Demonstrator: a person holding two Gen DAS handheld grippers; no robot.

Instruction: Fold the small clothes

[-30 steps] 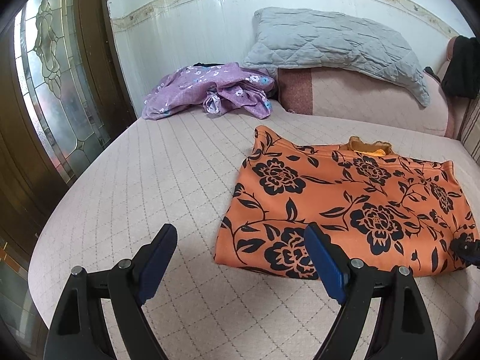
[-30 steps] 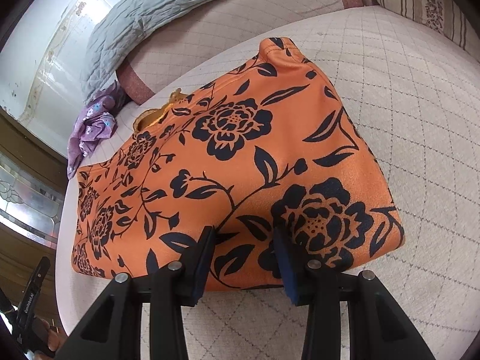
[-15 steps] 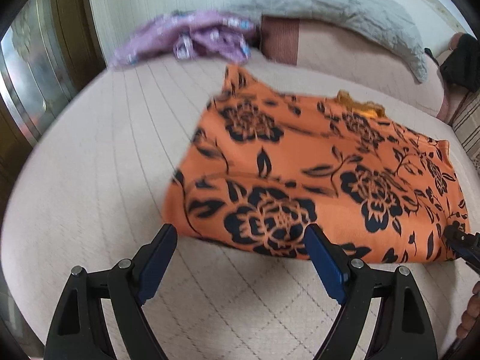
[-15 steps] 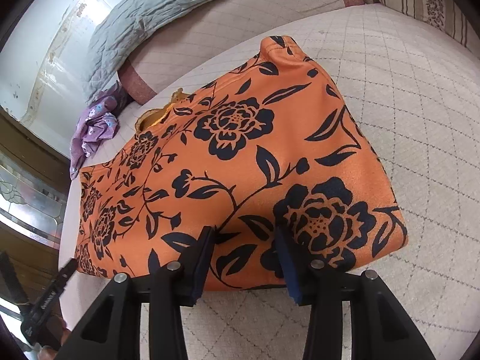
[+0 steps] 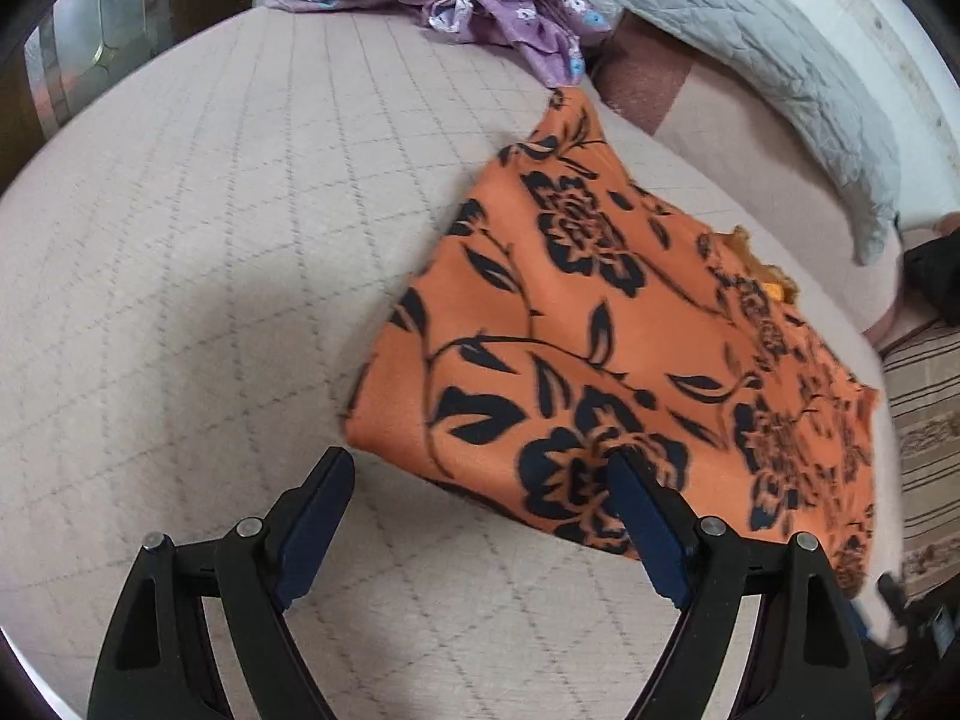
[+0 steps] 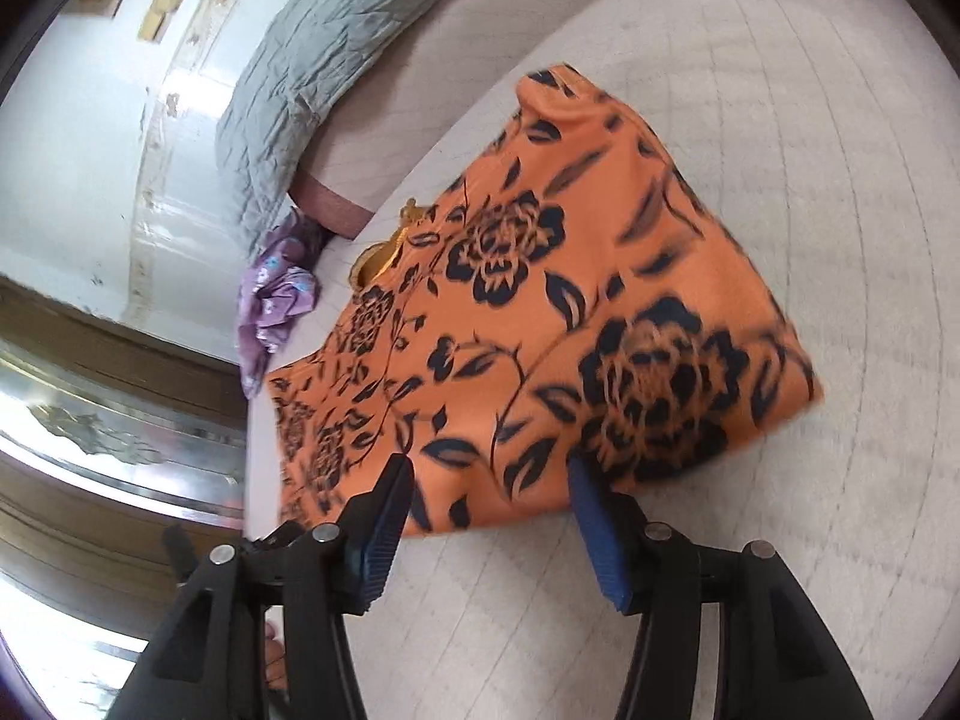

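Note:
An orange garment with black flowers [image 5: 600, 324] lies flat on the quilted pink bed [image 5: 210, 240]. My left gripper [image 5: 477, 468] stands open and wide just above the garment's near left corner; the right fingertip [image 5: 624, 474] overlaps the near hem. In the right wrist view the same garment [image 6: 540, 312] spreads ahead of my right gripper [image 6: 487, 471]. Its jaws are opening, with the near hem lying between them and the pads off the cloth. A yellow lining [image 6: 384, 252] peeks out at the far edge.
A purple flowered garment [image 5: 480, 6] lies crumpled at the bed's far side, beside a grey quilted pillow [image 5: 750, 60] on a pink bolster [image 5: 720, 138]. A wooden door with patterned glass [image 6: 90, 420] stands to the left. Striped fabric [image 5: 924, 420] borders the right.
The left gripper dropped, tilted down and closed in on the garment's near left corner. The right gripper's jaws spread wider at the near hem, and that view rolled.

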